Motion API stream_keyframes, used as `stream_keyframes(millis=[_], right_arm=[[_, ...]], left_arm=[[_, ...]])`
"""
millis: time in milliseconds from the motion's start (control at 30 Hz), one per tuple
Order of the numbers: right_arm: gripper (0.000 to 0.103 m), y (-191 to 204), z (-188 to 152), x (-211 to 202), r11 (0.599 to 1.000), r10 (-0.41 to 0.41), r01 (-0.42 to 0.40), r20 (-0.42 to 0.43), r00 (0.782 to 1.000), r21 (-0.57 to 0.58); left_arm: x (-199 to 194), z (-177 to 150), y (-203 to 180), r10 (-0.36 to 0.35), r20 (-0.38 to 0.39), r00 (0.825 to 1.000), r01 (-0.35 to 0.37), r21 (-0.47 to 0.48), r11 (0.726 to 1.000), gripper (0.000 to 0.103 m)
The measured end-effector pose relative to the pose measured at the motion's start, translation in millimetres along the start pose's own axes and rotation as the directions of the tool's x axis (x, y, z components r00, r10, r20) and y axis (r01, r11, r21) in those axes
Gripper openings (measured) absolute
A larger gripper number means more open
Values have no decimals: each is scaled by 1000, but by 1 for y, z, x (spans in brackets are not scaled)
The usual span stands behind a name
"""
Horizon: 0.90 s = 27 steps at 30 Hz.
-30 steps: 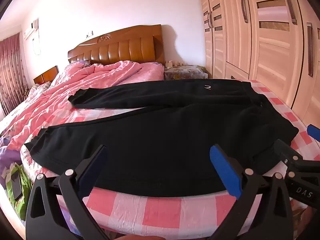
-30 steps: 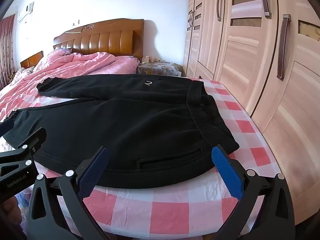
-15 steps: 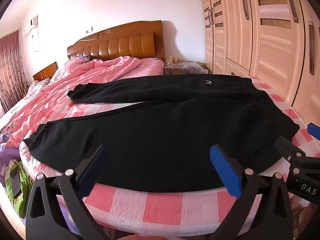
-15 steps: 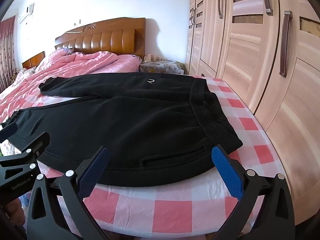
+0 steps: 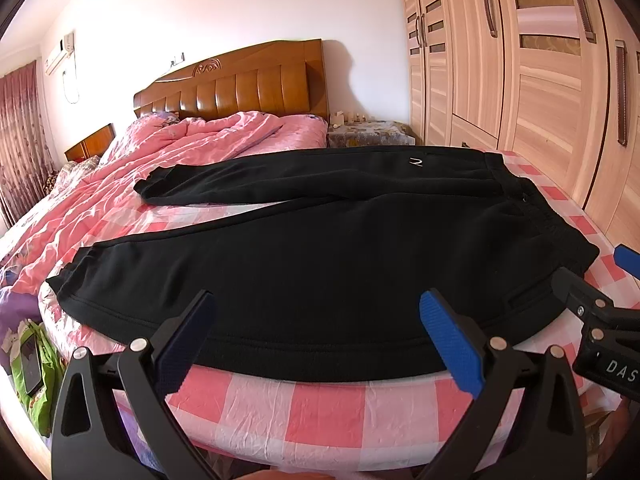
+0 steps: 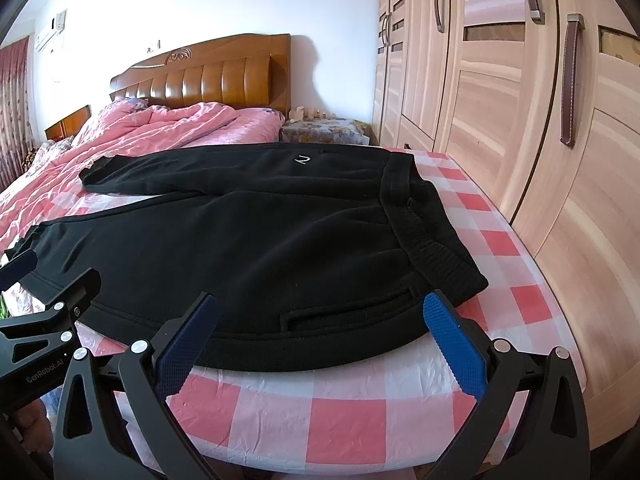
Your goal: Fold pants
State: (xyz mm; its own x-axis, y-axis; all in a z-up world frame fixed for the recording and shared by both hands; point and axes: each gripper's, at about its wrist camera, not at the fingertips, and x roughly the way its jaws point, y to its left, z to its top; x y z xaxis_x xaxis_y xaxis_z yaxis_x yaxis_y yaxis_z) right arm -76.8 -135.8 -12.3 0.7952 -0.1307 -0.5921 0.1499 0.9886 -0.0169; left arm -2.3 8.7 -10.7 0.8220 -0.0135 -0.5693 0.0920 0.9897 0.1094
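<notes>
Lying flat on the bed (image 5: 320,412) just ahead of both spread, empty tongs: black pants (image 5: 320,272), soft and floppy. Left tongs (image 5: 316,332) facing the near leg's hem side; right tongs (image 6: 320,332) nearest the waistband (image 6: 432,240). Best pinched at the near edge.

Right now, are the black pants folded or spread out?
Spread out. The black pants lie flat on the checkered sheet, both legs apart and full length, with no fold.

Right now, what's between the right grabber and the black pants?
Only bare pink-checked sheet. The right wrist view shows the open right gripper just short of the pants hem, nothing else between.
</notes>
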Motion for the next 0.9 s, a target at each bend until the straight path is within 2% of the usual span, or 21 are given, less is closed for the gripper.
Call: stream_keyframes(millis=[900], right_arm=[[99,-1,-3,3,1000,15,-15,-13,1000,16]], left_arm=[[1,-1,4,-3,-20,1000,3,-3,1000,102]])
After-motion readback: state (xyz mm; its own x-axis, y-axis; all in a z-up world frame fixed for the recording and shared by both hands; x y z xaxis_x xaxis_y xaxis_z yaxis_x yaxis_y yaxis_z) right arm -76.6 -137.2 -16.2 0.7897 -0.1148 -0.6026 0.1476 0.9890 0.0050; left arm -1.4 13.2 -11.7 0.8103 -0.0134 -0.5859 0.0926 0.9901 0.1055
